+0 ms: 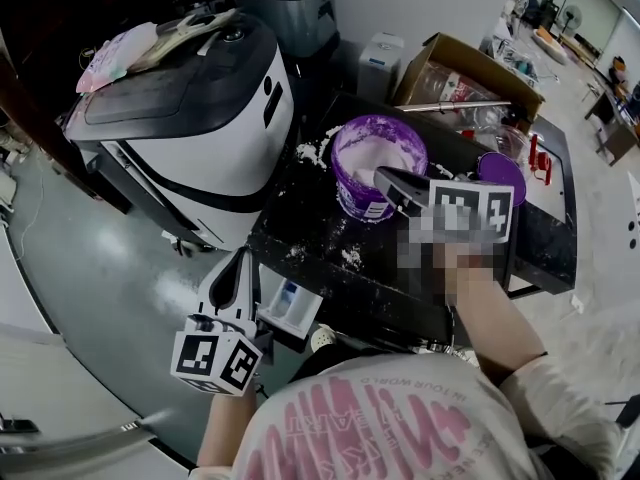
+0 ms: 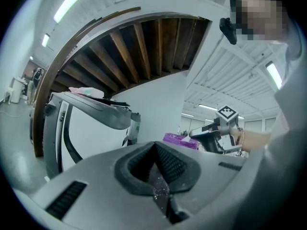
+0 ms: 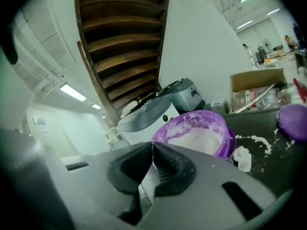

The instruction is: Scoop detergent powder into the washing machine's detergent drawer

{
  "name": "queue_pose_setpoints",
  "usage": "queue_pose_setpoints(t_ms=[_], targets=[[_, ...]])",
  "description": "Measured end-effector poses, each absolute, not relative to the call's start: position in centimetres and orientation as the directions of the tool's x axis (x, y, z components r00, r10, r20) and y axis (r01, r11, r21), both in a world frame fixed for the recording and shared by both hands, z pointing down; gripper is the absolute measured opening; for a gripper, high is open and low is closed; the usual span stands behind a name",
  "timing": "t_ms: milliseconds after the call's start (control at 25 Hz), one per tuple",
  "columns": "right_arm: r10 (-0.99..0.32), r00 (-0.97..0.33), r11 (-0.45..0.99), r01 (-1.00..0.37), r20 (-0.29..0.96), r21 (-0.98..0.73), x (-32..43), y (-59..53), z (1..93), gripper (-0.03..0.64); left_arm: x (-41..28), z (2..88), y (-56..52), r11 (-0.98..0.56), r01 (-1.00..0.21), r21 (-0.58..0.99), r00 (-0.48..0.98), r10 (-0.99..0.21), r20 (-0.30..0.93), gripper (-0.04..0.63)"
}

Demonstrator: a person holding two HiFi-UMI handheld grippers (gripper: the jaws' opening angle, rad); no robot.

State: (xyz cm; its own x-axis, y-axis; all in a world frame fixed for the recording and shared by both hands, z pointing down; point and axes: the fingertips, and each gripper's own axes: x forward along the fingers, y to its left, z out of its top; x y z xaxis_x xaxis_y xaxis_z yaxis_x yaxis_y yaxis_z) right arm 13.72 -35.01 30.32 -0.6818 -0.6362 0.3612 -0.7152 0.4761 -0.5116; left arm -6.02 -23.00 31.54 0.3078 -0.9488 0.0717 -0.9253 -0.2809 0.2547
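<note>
A purple tub (image 1: 352, 194) of white detergent powder stands on the black table (image 1: 330, 258), also in the right gripper view (image 3: 196, 133). My right gripper (image 1: 386, 178) hovers at the tub's near rim. In its own view (image 3: 152, 145) it is shut on a thin grey strip that looks like a scoop handle; the bowl is hidden. The washing machine (image 1: 190, 118) stands to the left. Its detergent drawer (image 1: 290, 308) is pulled out below the table's edge. My left gripper (image 1: 238, 260) hangs just left of the drawer, jaws shut and holding nothing (image 2: 155, 145).
Spilled powder (image 1: 312, 153) lies on the table beside the tub and in patches toward the front edge. A purple lid (image 1: 500, 173) rests right of the tub. A cardboard box (image 1: 470, 78) stands behind it. A second grey machine (image 1: 290, 8) stands at the back.
</note>
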Motion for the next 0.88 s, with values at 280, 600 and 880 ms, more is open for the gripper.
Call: queue_pose_setpoints(t_ms=[280,600,880], targets=[[-0.755,-0.599,0.353,-0.715,0.268,-0.604,15.7,-35.3,30.6,0.006,-5.3,31.5,-22.7,-0.285,-0.926,0.249,0.311,-0.948,0.070,0.002],[-0.810,-0.556,0.273,-0.641,0.189,-0.717,17.2,-36.0,30.3,0.005,-4.9,31.8,-22.1,-0.277,-0.926,0.254,0.307,-0.948,0.085,0.002],[-0.836,-0.533,0.241,-0.566,0.128,-0.789,18.9,-36.3,29.6,0.002,-5.0,31.3,-21.6,-0.259,-0.929,0.266,0.290,-0.954,0.081,0.002]])
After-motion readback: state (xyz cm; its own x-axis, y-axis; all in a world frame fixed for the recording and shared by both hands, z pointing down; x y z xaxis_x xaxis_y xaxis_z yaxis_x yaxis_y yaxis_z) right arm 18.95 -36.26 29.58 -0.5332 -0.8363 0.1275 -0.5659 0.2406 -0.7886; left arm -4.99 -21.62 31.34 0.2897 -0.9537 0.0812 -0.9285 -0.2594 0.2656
